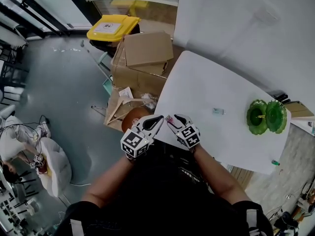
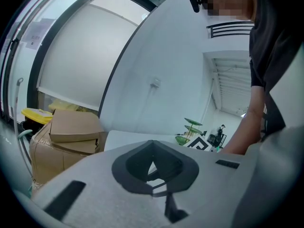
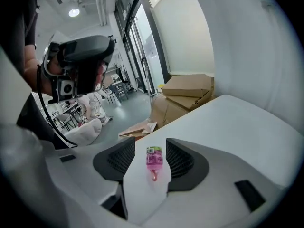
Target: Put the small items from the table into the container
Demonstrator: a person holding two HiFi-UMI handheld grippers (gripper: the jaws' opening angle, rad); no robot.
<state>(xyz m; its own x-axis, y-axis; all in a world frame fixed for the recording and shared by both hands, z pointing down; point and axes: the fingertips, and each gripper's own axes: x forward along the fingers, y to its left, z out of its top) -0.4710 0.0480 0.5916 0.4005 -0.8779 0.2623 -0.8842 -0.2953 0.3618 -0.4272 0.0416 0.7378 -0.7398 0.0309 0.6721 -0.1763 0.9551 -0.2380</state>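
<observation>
Currently pick-up step: right tongs (image 3: 151,144) gape, straddling small pink green-capped bottle (image 3: 153,159) lying on white tabletop (image 1: 206,82), not gripped; left tongs (image 2: 153,160) closed, empty. Next, likely: close on bottle, carry to green tiered dish (image 1: 266,116).

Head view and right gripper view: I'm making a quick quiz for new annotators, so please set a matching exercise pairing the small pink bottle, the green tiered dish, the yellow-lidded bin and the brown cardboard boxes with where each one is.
Things:
1. small pink bottle
2. green tiered dish
3. yellow-lidded bin
4. brown cardboard boxes

Places:
A. on the floor, against the white table at its left edge
B. between the open jaws of the right gripper
C. at the table's right end
D. on the floor, beyond the boxes

Pairs: 1-B, 2-C, 3-D, 4-A.
</observation>
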